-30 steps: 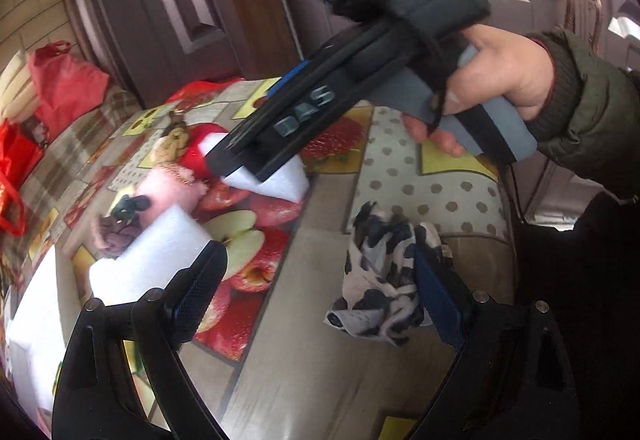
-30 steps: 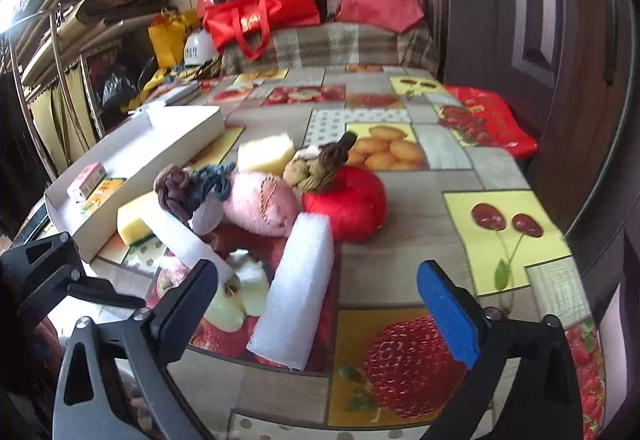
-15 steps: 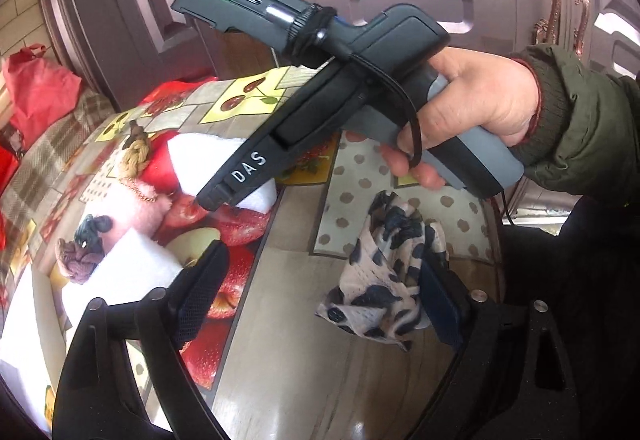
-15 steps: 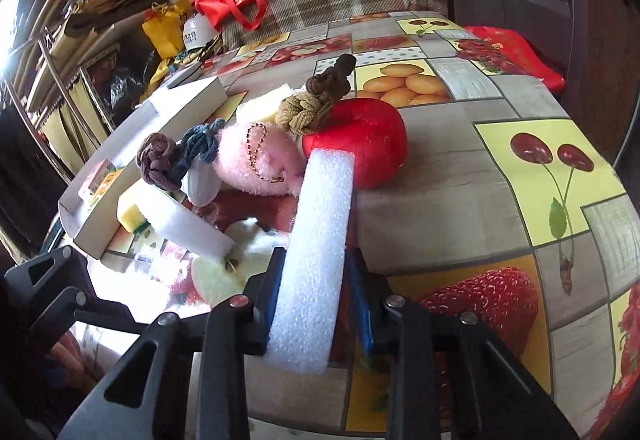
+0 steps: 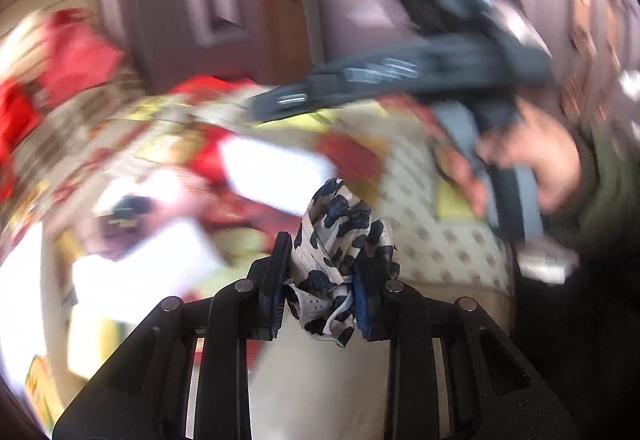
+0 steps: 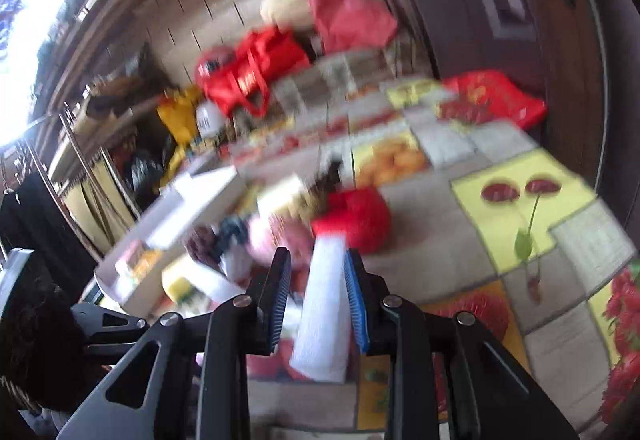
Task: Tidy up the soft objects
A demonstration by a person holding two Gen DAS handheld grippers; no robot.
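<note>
My left gripper is shut on a cow-patterned black and white cloth and holds it bunched above the fruit-print tablecloth. My right gripper is shut on a white foam bar, which stands between its fingers. In the left wrist view the right gripper's body is blurred above the table with a white foam shape under it. A red plush and a pink plush lie just beyond the foam bar.
A white open box with small items sits at the left of the table. Red bags and a yellow bag stand at the far end. A dark door is on the right. Both views are motion-blurred.
My left gripper closed on the cow-patterned cloth and lifted it off the table. My right gripper, shut on the foam bar since half a second ago, has raised it.
</note>
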